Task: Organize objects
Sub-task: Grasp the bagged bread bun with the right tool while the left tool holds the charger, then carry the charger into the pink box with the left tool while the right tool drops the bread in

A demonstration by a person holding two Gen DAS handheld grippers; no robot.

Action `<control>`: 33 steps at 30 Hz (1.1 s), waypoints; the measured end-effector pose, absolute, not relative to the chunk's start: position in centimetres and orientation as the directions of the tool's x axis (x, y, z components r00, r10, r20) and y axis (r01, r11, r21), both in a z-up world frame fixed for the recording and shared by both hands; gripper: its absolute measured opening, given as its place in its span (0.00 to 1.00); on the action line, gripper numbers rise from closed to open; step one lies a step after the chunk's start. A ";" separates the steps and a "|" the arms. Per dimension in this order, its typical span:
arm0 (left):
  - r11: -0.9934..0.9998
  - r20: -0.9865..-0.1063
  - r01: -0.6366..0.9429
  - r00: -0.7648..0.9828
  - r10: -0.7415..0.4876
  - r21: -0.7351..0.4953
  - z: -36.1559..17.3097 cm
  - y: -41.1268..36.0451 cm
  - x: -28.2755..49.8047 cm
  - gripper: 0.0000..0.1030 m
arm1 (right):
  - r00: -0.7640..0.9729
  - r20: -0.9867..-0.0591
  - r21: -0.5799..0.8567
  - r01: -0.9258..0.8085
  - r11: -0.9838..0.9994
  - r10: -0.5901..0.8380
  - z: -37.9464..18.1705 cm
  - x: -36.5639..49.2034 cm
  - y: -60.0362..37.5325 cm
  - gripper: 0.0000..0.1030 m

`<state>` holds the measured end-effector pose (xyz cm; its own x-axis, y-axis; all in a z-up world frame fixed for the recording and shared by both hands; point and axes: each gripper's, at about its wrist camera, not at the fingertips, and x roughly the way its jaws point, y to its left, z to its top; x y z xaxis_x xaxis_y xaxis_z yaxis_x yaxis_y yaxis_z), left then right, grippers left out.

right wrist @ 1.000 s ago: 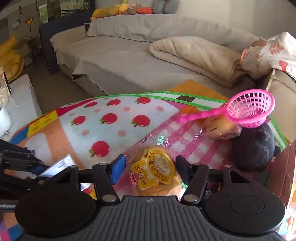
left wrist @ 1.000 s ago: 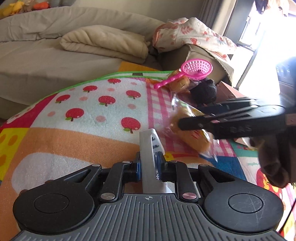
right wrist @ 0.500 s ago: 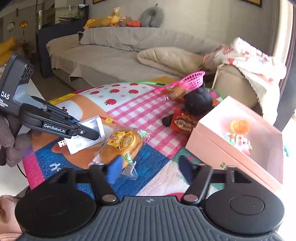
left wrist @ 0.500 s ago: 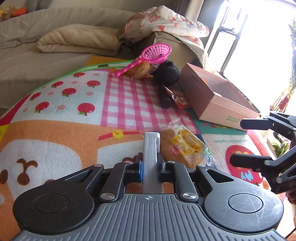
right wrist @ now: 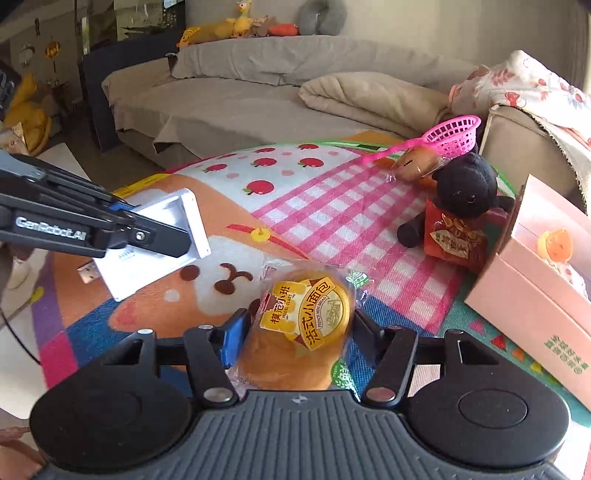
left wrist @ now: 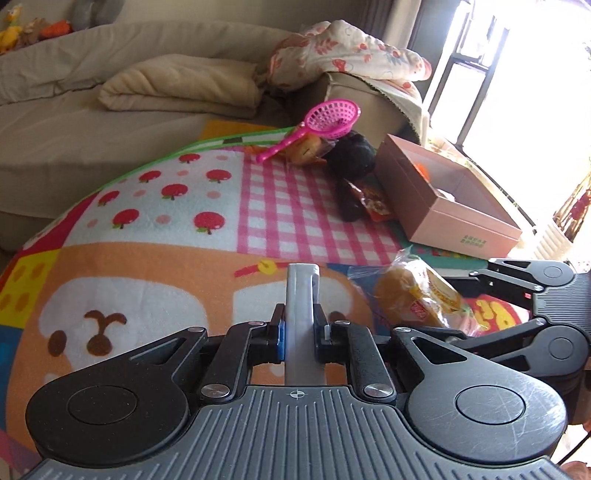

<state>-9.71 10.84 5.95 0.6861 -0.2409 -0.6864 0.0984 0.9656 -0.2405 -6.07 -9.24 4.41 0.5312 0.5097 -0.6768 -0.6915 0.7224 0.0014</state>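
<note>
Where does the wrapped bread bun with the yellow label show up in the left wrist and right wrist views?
Left wrist view: the wrapped bread bun with the yellow label sits right of centre, between the fingers of the right hand-held gripper.
Right wrist view: the bun is at bottom centre, between that gripper's own fingers.
Shared landmark: the pink plastic sieve scoop, far across the mat.

Ahead of the tools, a wide beige sofa (right wrist: pixel 229 92) spans the room, with a folded cream blanket (right wrist: pixel 369 98) on its seat and a floral quilt (left wrist: pixel 351 61) draped over its arm to the right. Soft toys (right wrist: pixel 240 27) line the sofa back against a pale wall (right wrist: pixel 424 26). Far right, strong daylight pours through a dark-framed window (left wrist: pixel 491 48); a colourful patterned play mat (left wrist: pixel 147 266) lies below.
</note>
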 end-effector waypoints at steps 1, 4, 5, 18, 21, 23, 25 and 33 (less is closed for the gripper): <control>0.957 -0.678 0.119 0.682 -0.272 -0.264 6.2 10.2 -9.6 0.15 | 0.549 -0.660 -0.003 -0.685 0.728 0.513 5.2 -7.1 -10.7 0.58; 0.932 -0.645 0.203 0.677 -0.355 -0.300 7.8 7.5 -8.7 0.15 | 0.602 -0.626 -0.008 -0.640 0.768 0.495 7.1 -9.3 -15.2 0.58; 0.924 -0.628 0.238 0.679 -0.380 -0.301 8.7 6.2 -8.1 0.15 | 0.625 -0.615 -0.009 -0.614 0.789 0.480 7.8 -9.9 -16.7 0.58; 0.857 -0.454 0.340 0.739 -0.499 -0.388 13.1 -6.8 7.7 0.19 | 0.842 -0.474 -0.039 -0.312 0.949 0.257 11.3 -12.8 -29.0 0.58; 0.866 -0.523 0.336 0.695 -0.494 -0.371 10.1 -7.5 9.2 0.19 | 0.843 -0.484 -0.023 -0.281 0.959 0.235 11.0 -12.0 -30.0 0.58; 0.869 -0.497 0.320 0.722 -0.482 -0.378 9.3 -6.2 8.8 0.19 | 0.845 -0.486 -0.021 -0.267 0.964 0.223 10.9 -11.7 -30.4 0.58; 0.862 -0.462 0.307 0.744 -0.482 -0.404 9.1 -4.1 8.0 0.19 | 0.847 -0.483 -0.014 -0.262 0.965 0.223 11.1 -11.0 -30.4 0.58; 0.938 -0.522 0.250 0.781 -0.343 -0.242 7.0 2.3 4.3 0.19 | 0.863 -0.446 0.009 -0.261 0.965 0.237 15.1 -2.0 -28.3 0.58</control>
<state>4.27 2.32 7.02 0.7814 -0.3426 -0.5216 0.2496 0.9376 -0.2420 -1.96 -28.34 15.09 0.8628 0.2375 -0.4463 -0.2610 0.9653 0.0089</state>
